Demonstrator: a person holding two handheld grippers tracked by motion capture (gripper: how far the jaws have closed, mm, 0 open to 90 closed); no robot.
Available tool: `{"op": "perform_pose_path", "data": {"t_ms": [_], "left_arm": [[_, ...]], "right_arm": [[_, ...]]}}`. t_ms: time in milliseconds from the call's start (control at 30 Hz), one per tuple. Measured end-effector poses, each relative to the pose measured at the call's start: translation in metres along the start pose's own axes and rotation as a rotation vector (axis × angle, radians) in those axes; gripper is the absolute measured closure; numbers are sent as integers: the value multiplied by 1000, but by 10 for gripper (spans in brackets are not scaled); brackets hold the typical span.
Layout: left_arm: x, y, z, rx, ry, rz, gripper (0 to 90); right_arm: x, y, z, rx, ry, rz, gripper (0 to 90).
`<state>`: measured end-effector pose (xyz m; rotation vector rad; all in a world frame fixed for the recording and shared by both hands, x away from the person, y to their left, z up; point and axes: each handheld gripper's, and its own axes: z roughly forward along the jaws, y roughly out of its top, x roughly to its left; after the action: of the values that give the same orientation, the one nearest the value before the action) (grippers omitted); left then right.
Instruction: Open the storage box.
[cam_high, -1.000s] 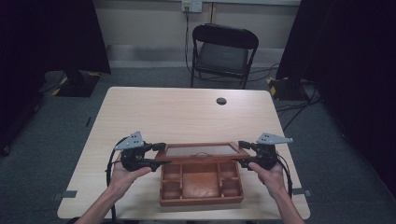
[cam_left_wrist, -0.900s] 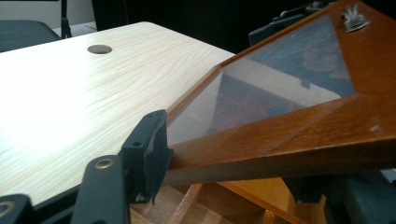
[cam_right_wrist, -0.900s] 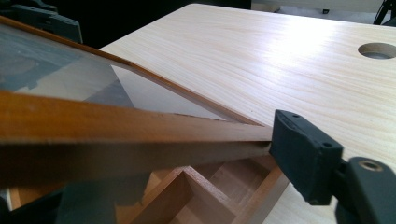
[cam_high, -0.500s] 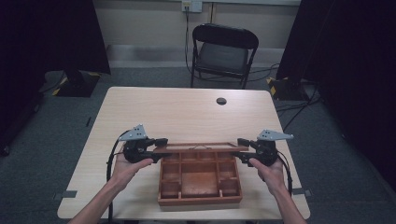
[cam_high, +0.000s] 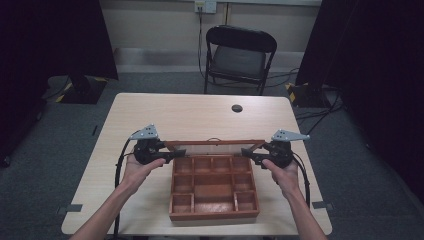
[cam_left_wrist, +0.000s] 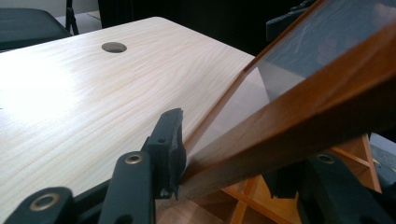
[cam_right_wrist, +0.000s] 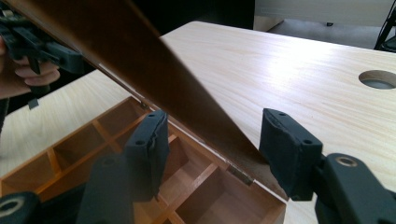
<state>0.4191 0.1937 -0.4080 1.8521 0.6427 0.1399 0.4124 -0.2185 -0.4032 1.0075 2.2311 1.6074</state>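
Gripping lid (cam_high: 214, 145): left gripper (cam_high: 176, 154); right gripper (cam_high: 248, 153) open astride; wooden table (cam_high: 165, 117), chair (cam_high: 239, 55).

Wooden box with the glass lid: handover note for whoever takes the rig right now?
Left gripper: at the lid's left edge, one pad touching the frame; jaws have just been closing, a firm clamp can't be confirmed.
Right gripper: at the lid's right edge; jaws have just been closing, but both pads stand clear of the wood.
Box: near edge of the table, compartments look empty.
Done: lid is raised, roughly upright on its rear hinge.
Left: probably settle the lid fully open and let go; watch that it doesn't drop shut.
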Motion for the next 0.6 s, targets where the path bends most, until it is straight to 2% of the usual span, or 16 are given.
{"op": "perform_pose_path", "data": {"t_ms": [100, 200, 300, 400, 467, 533, 600], "left_arm": [[3, -2, 2, -11, -5, -13, 544], [5, -1, 2, -7, 5, 3, 550], [6, -2, 3, -9, 9, -7, 551], [1, -4, 5, -11, 39, 4, 547], [-1, -3, 3, 7, 45, 21, 546], [1, -6, 3, -13, 31, -5, 544], [2, -6, 4, -23, 27, -11, 546]], "right_arm": [[-4, 0, 2, -11, 13, 19, 420], [-6, 0, 3, -17, 21, 26, 421], [-7, -1, 4, -28, 22, 31, 421], [-8, -1, 5, -27, 18, 32, 427], [-8, -2, 4, -16, 17, 26, 425], [-7, -3, 4, -21, 13, 28, 418], [-7, -3, 5, -26, 8, 30, 420]]}}
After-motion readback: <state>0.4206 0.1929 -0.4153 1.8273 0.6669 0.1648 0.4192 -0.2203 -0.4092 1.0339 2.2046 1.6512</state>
